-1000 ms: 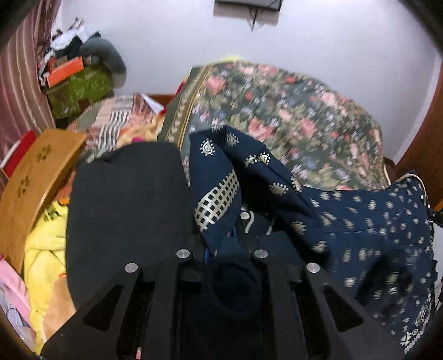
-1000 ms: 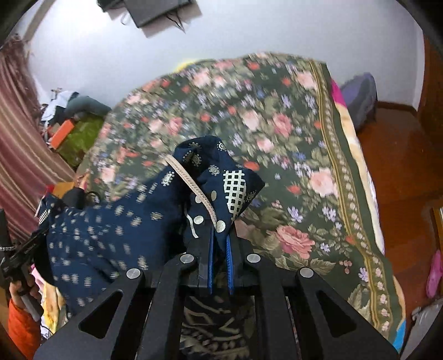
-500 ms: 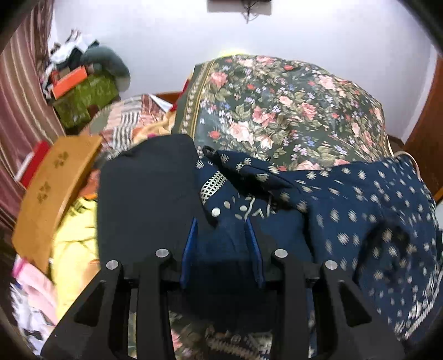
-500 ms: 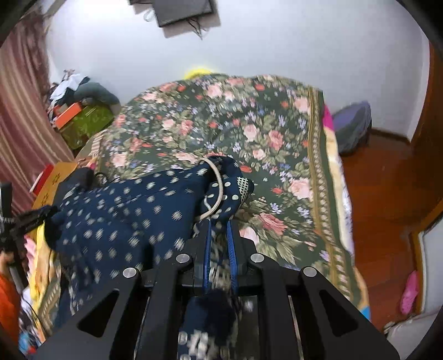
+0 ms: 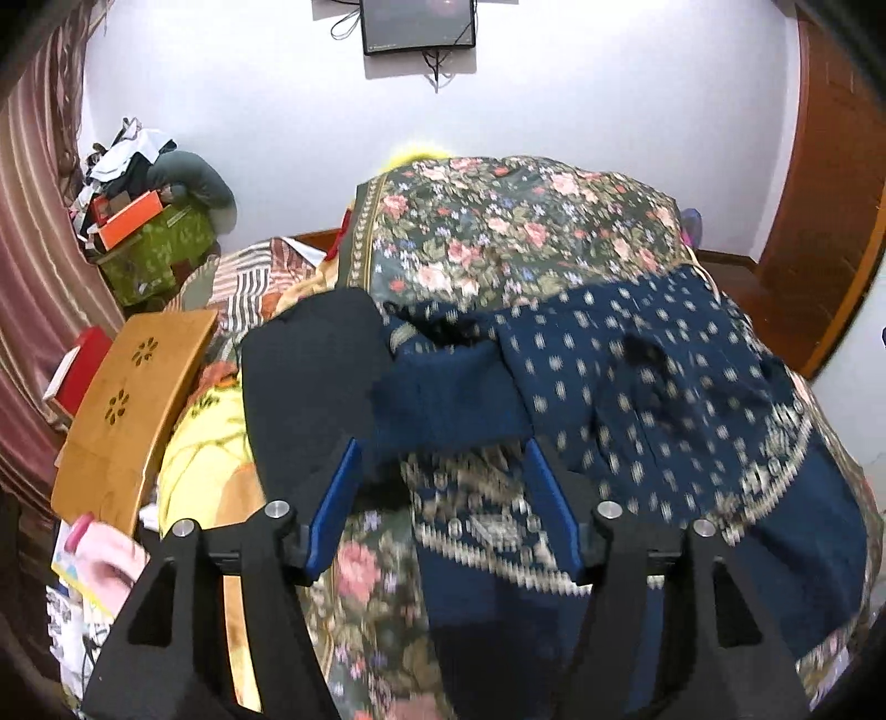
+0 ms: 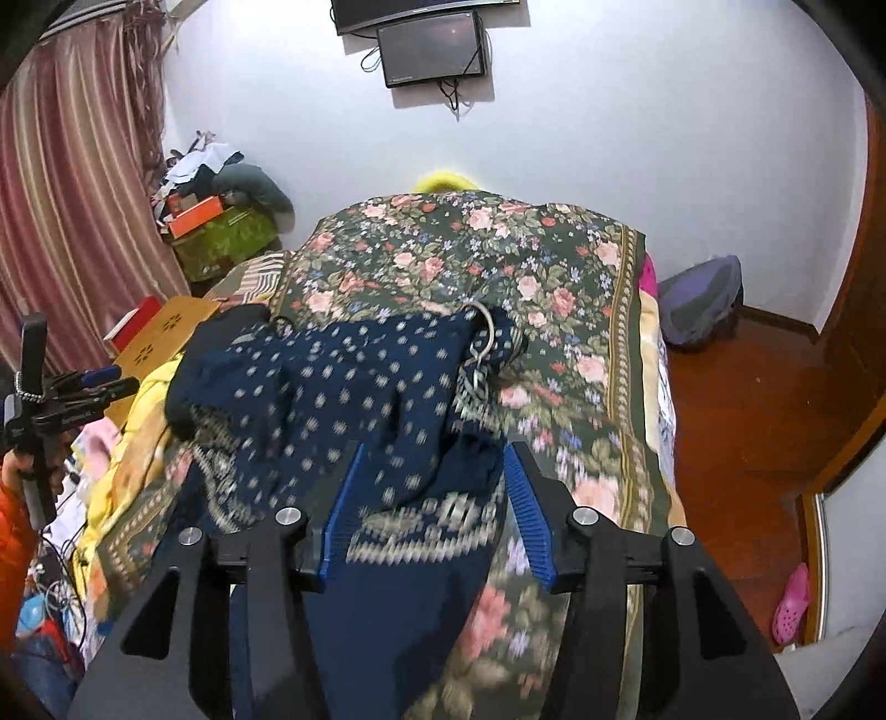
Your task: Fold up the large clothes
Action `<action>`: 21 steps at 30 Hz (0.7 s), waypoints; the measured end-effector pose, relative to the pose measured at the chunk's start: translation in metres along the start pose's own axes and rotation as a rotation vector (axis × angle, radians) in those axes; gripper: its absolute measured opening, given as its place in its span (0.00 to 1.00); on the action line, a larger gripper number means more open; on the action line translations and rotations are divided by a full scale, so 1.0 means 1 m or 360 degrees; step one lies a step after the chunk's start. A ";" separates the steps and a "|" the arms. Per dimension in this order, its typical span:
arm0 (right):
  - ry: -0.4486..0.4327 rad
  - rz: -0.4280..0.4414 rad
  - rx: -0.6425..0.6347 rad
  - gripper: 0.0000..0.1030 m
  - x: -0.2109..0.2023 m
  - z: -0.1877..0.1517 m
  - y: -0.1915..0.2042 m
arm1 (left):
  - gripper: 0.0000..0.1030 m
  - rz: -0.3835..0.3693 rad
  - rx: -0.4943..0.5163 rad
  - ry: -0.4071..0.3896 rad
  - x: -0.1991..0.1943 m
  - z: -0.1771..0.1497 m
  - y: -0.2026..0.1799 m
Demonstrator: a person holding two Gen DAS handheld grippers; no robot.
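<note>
One navy garment (image 5: 637, 387) on bedspread (image 5: 526, 221); two hand-held grippers opening, empty.

Wall screen (image 5: 419, 25); wooden lap table (image 5: 133, 404); pink shoe (image 6: 793, 603) on floor.

Even, soft indoor light, strong fisheye bending with dark corners, and motion blur smearing the near cloth.
</note>
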State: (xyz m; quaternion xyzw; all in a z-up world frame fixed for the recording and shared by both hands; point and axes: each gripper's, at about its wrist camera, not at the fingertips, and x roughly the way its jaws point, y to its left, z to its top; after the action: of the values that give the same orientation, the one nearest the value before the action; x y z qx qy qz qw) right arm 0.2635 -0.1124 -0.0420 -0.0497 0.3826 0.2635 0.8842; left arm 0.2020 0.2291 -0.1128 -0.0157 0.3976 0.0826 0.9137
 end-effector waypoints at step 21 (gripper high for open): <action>0.0452 0.0175 0.0284 0.55 0.051 -0.119 0.010 | 0.61 -0.0398 -0.0414 0.0646 0.069 -0.185 0.011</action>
State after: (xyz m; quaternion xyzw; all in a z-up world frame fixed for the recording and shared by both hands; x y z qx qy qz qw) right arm 0.2098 -0.1161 -0.1603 0.0131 0.5277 0.2667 0.8064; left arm 0.1129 0.2319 -0.2888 -0.1983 0.5535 0.0147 0.8088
